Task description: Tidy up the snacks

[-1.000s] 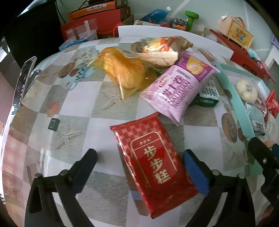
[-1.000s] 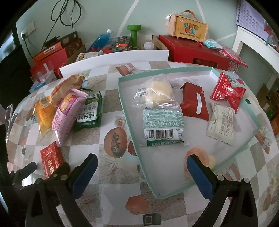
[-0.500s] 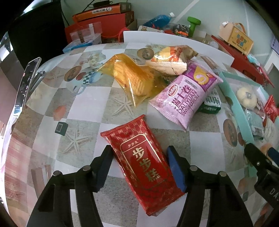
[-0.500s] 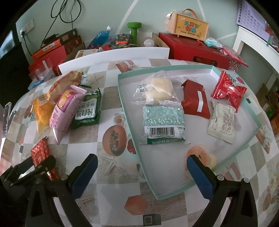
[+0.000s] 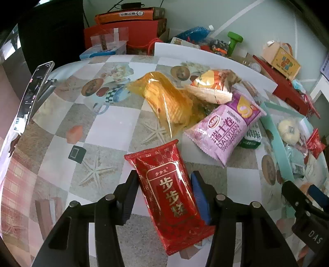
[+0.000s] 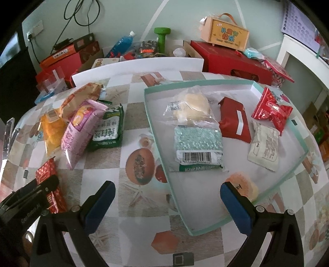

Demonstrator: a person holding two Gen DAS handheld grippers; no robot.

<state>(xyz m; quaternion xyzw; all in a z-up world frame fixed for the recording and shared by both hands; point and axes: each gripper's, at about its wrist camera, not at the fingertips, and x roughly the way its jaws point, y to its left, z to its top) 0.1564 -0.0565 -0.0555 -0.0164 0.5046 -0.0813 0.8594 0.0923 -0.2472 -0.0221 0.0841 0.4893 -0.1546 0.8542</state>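
Left wrist view: left gripper (image 5: pixel 164 189) jaws just closing, pinching red packet (image 5: pixel 171 197).
Packet axis: lengthwise away from camera, tilted left.
Right gripper (image 6: pixel 167 202): spread wide, empty.

A bench (image 6: pixel 131 207) with a checked cloth printed with starfish, fruit and teacups fills both views. At its far edge stands a white board (image 6: pixel 141 64). Behind that, against the pale green wall, lie stacked red and orange boxes (image 6: pixel 67 55), a blue plastic bottle (image 6: pixel 122 44) on its side, a green dumbbell (image 6: pixel 161 38) standing on end, and a large red box (image 6: pixel 230 59) with a small orange house-shaped carton (image 6: pixel 225 33) on top. A phone (image 5: pixel 34 94) is propped at the bench's left edge. A black cable (image 6: pixel 82 14) hangs on the wall beside a socket (image 6: pixel 35 30).
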